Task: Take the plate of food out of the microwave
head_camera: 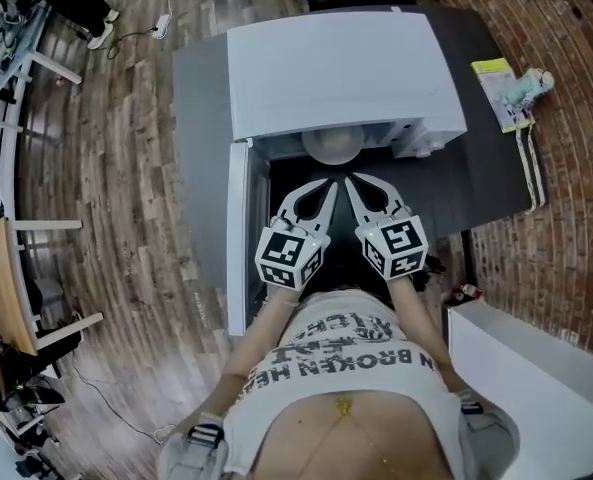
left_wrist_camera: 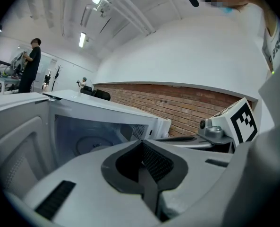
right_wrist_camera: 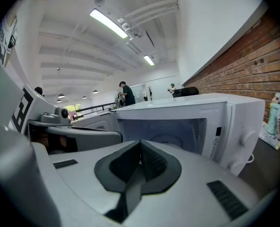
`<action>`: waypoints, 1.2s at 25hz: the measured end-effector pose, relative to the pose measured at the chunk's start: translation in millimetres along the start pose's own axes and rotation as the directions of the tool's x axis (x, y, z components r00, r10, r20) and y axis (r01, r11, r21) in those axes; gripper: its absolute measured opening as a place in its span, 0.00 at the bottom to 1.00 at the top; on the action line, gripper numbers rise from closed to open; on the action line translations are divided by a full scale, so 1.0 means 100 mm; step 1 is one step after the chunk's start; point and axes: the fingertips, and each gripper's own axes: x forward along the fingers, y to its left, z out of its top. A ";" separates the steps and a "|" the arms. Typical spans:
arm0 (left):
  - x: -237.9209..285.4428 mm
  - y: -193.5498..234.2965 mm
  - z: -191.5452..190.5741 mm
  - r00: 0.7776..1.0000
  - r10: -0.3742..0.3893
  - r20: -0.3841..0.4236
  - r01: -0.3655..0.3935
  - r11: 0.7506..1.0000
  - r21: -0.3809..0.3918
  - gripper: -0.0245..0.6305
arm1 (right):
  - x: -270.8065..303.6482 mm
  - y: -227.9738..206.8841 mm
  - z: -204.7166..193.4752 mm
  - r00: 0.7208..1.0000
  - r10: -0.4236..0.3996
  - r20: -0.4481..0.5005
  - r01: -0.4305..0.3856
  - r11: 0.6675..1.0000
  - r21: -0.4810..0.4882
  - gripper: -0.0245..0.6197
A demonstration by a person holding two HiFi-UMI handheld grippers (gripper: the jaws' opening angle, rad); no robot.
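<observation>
Care is the main thing with the plate (head_camera: 333,146). It lies inside the microwave (head_camera: 336,68), just behind the front opening. From the head view only its pale round near part shows, and it cannot be told whether food is on it. The microwave stands on the dark surface (head_camera: 201,108), toward the far edge. Its door (head_camera: 238,238) is swung open at the left side and reaches toward the near edge.

The left gripper (head_camera: 325,186) and the right gripper (head_camera: 352,182) are side by side in front of the opening, near the plate but not touching it. In both gripper views the jaws are pressed together with nothing between them, so both grippers are empty.

The plate looks like ceramic or glass, so it is probably stiff, somewhat heavy, smooth and easy to break. The food may slide if the plate tilts. A good hold is likely on the near rim, one gripper at each side, with the jaws first opened enough to go over and under the rim. The plate should then be kept level while it comes out.
</observation>
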 end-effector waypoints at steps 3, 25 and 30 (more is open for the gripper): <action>0.02 0.09 -0.02 1.000 0.004 -0.010 -0.004 1.000 -0.009 0.05 | 0.02 -0.04 -0.03 1.000 -0.016 -0.012 0.016 1.000 -0.001 0.05; 0.44 0.28 0.14 0.988 0.154 0.014 -0.152 0.984 -0.089 0.05 | 0.24 -0.59 0.20 0.995 0.093 -0.024 -0.093 0.996 0.004 0.05; 0.52 0.36 0.08 0.986 0.164 0.005 -0.162 0.979 -0.120 0.05 | 0.34 -0.66 0.16 0.994 0.099 -0.044 -0.099 0.995 0.002 0.05</action>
